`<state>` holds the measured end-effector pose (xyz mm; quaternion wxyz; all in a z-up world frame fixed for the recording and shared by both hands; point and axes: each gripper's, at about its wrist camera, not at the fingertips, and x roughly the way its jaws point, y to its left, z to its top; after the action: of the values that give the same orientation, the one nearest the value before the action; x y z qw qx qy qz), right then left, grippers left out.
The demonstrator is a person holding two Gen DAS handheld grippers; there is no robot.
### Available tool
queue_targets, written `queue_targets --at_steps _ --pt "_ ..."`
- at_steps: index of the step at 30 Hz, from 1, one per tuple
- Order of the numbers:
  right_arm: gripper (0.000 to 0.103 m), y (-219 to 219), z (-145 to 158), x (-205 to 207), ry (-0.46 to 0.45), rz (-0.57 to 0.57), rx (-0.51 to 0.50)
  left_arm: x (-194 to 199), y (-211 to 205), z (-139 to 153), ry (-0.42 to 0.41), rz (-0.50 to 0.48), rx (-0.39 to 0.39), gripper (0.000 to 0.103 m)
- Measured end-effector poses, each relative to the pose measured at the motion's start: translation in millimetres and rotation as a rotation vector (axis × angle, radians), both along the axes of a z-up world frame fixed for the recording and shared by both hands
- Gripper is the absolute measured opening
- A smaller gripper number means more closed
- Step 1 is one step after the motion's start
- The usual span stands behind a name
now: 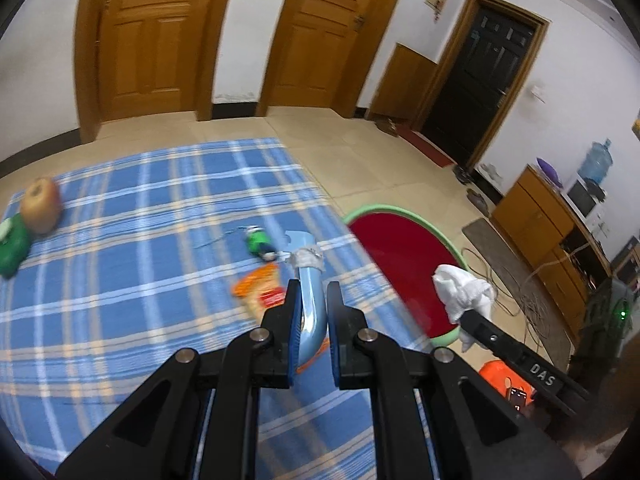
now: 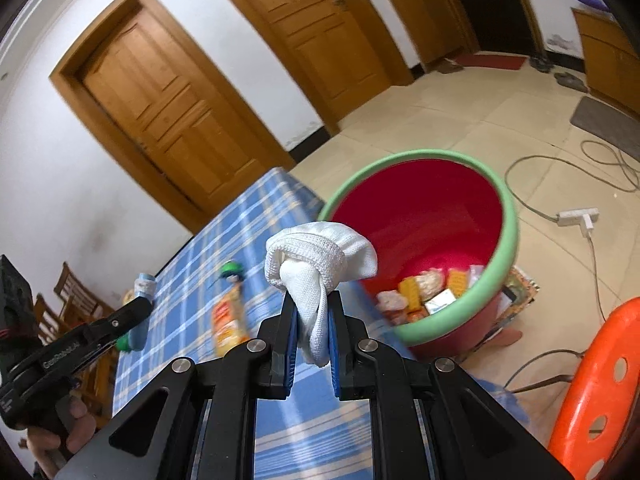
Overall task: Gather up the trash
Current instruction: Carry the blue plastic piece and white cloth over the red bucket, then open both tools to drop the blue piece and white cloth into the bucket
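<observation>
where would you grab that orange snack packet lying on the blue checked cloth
The orange snack packet lies flat on the blue checked cloth, long axis running away from the table's near edge. Best guess: come from above and pinch across its narrow width near one end, where a crimped edge may lift. Both grippers are full, so one must empty first.

"DAS" on the right hand-held gripper [image 1: 466, 314]; other lettering illegible.

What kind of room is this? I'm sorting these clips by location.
Probably a home's living or entry room: panelled wooden doors, a table under a blue plaid cloth, and a water jug over wooden cabinets.
</observation>
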<state>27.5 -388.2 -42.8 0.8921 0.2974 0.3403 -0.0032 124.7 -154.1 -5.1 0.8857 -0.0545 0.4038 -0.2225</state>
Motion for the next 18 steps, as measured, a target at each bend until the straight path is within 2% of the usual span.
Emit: queue_targets --at_steps 13,18 --pt "0.016 -56 -25 5 0.056 -0.118 0.028 20 -87 -24 0.038 -0.133 0.055 0.011" --pt "0.023 -70 -31 7 0.057 -0.142 0.053 24 -110 -34 0.048 -0.170 0.074 0.011"
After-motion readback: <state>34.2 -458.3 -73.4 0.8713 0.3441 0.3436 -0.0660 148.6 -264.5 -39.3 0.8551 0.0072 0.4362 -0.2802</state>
